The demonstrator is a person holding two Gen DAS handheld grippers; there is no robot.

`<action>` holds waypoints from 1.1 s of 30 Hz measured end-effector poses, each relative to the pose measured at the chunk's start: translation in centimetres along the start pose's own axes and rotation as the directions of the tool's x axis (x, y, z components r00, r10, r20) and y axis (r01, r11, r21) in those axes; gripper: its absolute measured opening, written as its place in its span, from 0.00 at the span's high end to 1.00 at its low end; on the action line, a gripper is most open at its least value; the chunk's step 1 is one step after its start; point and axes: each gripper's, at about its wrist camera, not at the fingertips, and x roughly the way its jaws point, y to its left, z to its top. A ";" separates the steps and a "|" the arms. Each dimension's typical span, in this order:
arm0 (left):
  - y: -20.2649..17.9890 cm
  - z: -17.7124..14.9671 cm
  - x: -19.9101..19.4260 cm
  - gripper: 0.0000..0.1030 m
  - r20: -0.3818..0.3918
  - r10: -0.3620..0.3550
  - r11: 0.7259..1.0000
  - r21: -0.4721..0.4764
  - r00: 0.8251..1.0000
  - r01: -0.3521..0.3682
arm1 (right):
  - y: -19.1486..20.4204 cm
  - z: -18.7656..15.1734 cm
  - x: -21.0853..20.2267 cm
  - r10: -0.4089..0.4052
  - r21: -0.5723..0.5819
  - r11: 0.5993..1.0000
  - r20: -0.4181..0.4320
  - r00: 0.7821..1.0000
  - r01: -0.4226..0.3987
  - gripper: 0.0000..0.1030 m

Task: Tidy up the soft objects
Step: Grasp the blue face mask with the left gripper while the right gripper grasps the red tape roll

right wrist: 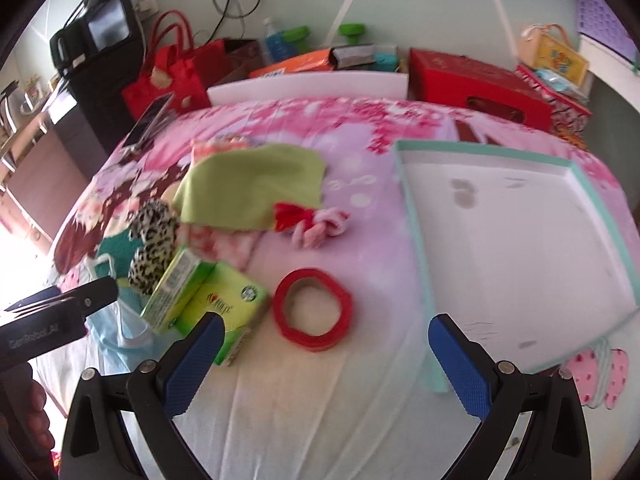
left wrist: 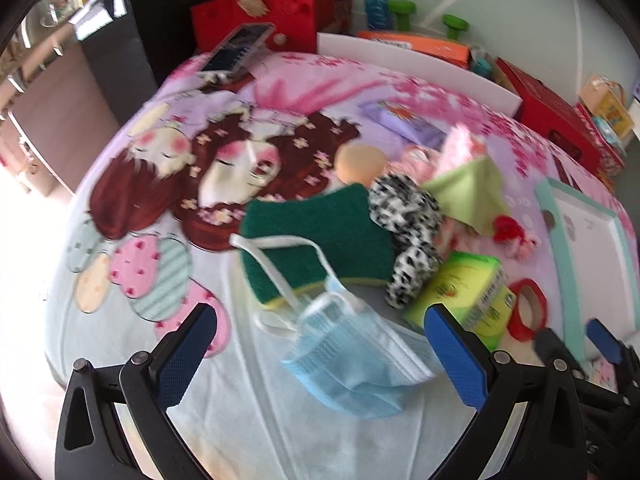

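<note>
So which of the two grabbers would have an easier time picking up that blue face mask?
Probably the left. The face mask lies right between the left gripper's open fingers, while the right gripper faces the red tape roll, with the mask off to its side.

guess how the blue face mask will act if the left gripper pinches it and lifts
The blue face mask lies crumpled and thin on the sheet, so it will probably droop and fold. Its white ear loops trail over the green sponge and may drag or snag it. It looks very light. The left gripper is open around it.
</note>
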 end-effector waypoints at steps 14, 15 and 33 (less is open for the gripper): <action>0.5 -1.2 1.4 0.01 -0.074 -0.039 0.998 0.036 0.996 0.042 | 1.3 -0.8 3.2 0.017 -0.030 0.999 -0.083 0.996 -0.019 0.09; 0.5 -1.2 1.5 0.02 -0.076 -0.041 0.998 0.039 0.996 0.045 | 1.4 -0.8 3.4 0.015 -0.033 0.999 -0.086 0.996 -0.018 0.10; 0.3 -1.6 3.7 0.53 -0.164 -0.120 0.991 0.040 0.979 0.128 | 0.6 -0.6 4.2 0.065 0.018 0.998 -0.080 0.995 -0.063 0.25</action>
